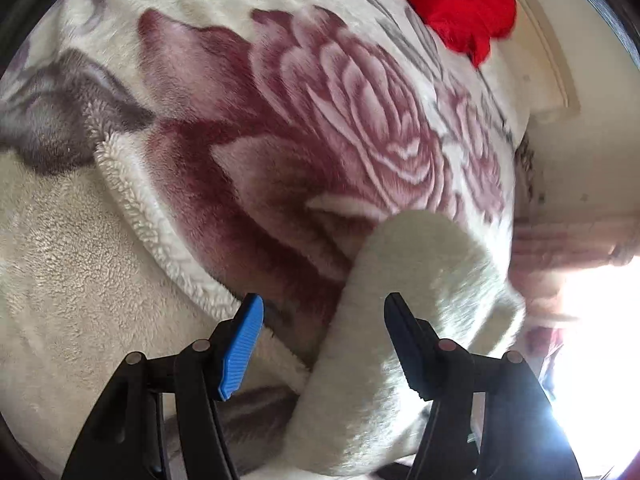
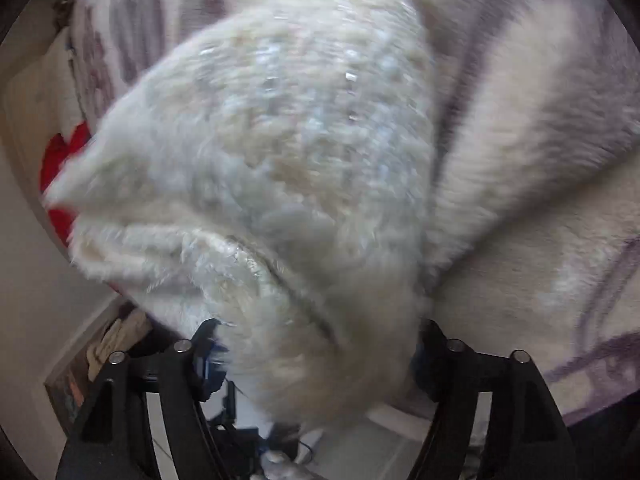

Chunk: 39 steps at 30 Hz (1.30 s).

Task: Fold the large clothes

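So, left wrist view first: the big plush cream blanket with a dusty-pink rose print (image 1: 320, 120) is spread over what looks like a bed, filling nearly the whole picture. One edge is turned back on the left, showing the woolly cream underside. A thick white fuzzy fold (image 1: 400, 300) of it runs up between the left gripper (image 1: 324, 344) fingers, but the blue ribbed pad (image 1: 240, 352) on one side stands clear of the cloth, so I'd call those jaws spread, not pinching. A bright red fabric piece (image 1: 452, 4) sits near the far edge of the bed.

Right wrist view: pretty blurry. A fat wad of the same blanket's fluffy cream side (image 2: 280, 168) bulges out between the right gripper (image 2: 316, 356) fingers and hides both pads. It fills the whole gap and lifts off the rest, so it looks clamped, though I can't see the contact itself. The red fabric peeks out at the left.

Progress-wise, my guess is early to middle: one corner is carried over and one edge is flipped, but most of the blanket lies flat and unfolded. No neat stack yet.
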### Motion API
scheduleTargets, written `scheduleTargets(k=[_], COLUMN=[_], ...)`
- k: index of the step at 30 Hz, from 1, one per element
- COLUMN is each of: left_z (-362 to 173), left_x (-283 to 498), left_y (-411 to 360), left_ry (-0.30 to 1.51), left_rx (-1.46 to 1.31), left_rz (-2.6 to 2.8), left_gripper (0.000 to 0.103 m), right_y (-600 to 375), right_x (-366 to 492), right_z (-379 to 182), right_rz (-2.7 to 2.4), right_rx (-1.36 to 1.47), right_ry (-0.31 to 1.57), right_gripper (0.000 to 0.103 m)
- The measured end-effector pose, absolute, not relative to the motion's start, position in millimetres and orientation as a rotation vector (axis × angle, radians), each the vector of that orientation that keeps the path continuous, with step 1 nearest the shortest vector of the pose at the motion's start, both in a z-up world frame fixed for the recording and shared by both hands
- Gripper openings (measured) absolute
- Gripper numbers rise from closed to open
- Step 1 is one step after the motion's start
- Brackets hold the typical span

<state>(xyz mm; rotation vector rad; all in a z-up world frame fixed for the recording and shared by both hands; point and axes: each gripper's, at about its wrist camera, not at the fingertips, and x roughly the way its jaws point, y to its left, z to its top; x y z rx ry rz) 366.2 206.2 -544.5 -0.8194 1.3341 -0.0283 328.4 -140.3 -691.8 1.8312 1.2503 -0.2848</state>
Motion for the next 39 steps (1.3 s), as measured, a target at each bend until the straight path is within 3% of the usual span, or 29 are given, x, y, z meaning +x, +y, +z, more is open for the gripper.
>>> scheduleTargets(k=[6,12,15,18,19,20,21,26,30,33,35,36,37,38,39], left_z=[-536.2,-534.6,-537.9,-544.8,-546.4,-546.8,-546.1,-545.7,-558.8,-557.1,-554.5,-552.8,-551.7,-551.5,-552.3], left_x=[363.5,361.9,358.6,355.8,353.5,351.3,349.0,340.9,337.4,332.8,331.2,331.4,331.9,333.8,334.7], left_y=[156.7,122.0,111.1,102.7,101.5,100.6,100.5,103.5,101.7,105.8,110.2,112.7,114.7,116.2,117.1], left_ry=[1.332,1.317,1.319,1.331,1.329,1.326,1.321,1.287,1.316,1.325,1.332,1.332,1.328,1.329,1.332], left_rx=[-0.7,-0.586,-0.535,-0.511,-0.525,-0.538,-0.545,-0.659,-0.708,-0.707,-0.7,-0.693,-0.694,-0.689,-0.677], left_rz=[-0.124,-0.137,-0.13,-0.13,-0.132,-0.129,-0.124,-0.137,-0.126,-0.115,-0.111,-0.106,-0.111,-0.118,-0.119], left_gripper=[0.061,0.061,0.061,0.061,0.061,0.061,0.061,0.061,0.061,0.061,0.061,0.061,0.061,0.061,0.061], right_y=[-196.1,-213.2,-183.5,-146.6,-143.2,-137.2,-133.3,-148.0,-156.8,-160.3,-168.5,-174.8,-180.6,-188.6,-191.3], right_x=[366.7,467.5,546.8,602.4,611.6,616.2,616.5,609.9,620.9,629.1,625.8,621.6,616.2,607.2,598.9], right_z=[-610.6,-534.4,-529.5,-562.9,-571.8,-576.8,-574.3,-535.0,-593.2,-595.2,-580.8,-570.6,-565.1,-557.3,-554.6], right_rz=[-0.177,0.081,0.208,0.237,0.249,0.288,0.302,0.245,0.178,0.238,0.286,0.308,0.315,0.312,0.3], right_rx=[1.361,1.044,0.814,0.621,0.6,0.588,0.541,0.451,0.453,0.55,0.592,0.603,0.598,0.576,0.546], right_ry=[1.391,1.337,1.343,1.469,1.51,1.516,1.516,1.408,1.517,1.543,1.538,1.523,1.507,1.493,1.491], right_gripper=[0.078,0.078,0.077,0.078,0.071,0.031,0.018,0.016,0.017,0.027,0.063,0.073,0.093,0.103,0.103])
